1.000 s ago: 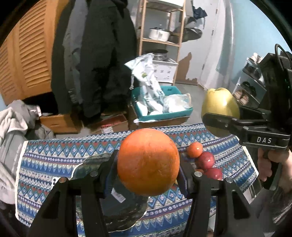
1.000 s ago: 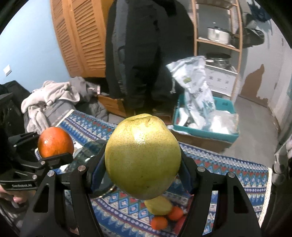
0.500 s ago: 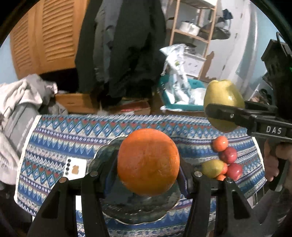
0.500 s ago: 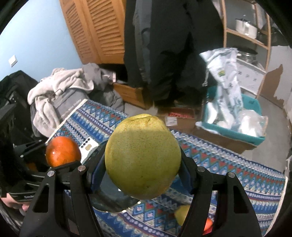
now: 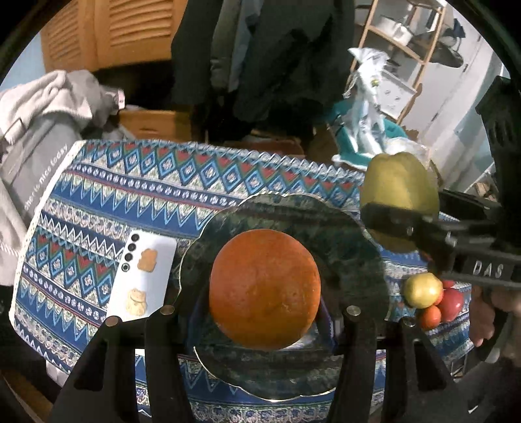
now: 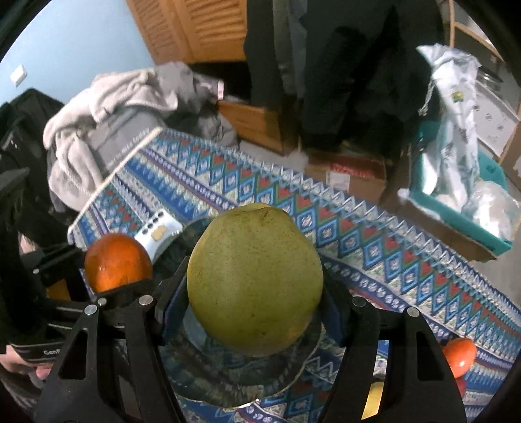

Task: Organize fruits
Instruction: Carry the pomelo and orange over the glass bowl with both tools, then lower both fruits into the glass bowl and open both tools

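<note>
Likely home: hung coats (image 5: 260, 48), laundry pile (image 6: 107, 107).

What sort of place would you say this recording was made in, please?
Probably a lived-in room at home, not a lab: dark coats hang by louvred wooden doors, a wooden shelf rack holds metal pots, and a patterned blue tablecloth covers the table.

2 wrist fisheyes, close above table, angled steeply down along fingers; both share plate (image 5: 351, 234) (image 6: 228, 374), phone (image 5: 143, 276) (image 6: 159, 232), cloth (image 5: 162, 182) (image 6: 374, 240).
</note>
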### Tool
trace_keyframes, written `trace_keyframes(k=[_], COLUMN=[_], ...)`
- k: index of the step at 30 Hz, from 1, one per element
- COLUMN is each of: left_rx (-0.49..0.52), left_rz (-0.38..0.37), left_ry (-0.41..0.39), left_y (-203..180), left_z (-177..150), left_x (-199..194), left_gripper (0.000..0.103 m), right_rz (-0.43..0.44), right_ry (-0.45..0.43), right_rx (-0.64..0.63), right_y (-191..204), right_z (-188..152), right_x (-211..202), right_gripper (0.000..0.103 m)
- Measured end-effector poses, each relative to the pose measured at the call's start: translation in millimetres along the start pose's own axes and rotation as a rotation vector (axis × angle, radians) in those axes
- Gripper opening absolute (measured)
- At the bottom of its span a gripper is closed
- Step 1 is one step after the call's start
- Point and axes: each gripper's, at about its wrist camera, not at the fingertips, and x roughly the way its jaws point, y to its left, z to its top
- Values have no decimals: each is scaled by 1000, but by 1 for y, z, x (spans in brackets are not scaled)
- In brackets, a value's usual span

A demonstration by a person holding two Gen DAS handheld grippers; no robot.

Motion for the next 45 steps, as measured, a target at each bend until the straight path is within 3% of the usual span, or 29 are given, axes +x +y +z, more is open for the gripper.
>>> trace_keyframes(k=[10, 25, 32, 37, 45], left_rx=[-54, -56, -81, -68, -66], left_rz=[26, 51, 47, 56, 46], left_ry=[102, 216, 274, 223, 178], left_y=[14, 15, 18, 13, 6], left_z=[-17, -36, -36, -28, -21], left_x=[43, 83, 89, 74, 48], left_gripper=[58, 58, 61, 69, 74], right_rz=[-7, -38, -18, 18, 28], right_ry=[147, 250, 244, 189, 95], right_rx=[-9, -17, -11, 30, 76], right_y=[1, -4, -3, -7, -11], right_z=[-25, -42, -40, -28, -15], right_x=[52, 88, 87, 70, 34], right_gripper=[70, 70, 70, 70, 75])
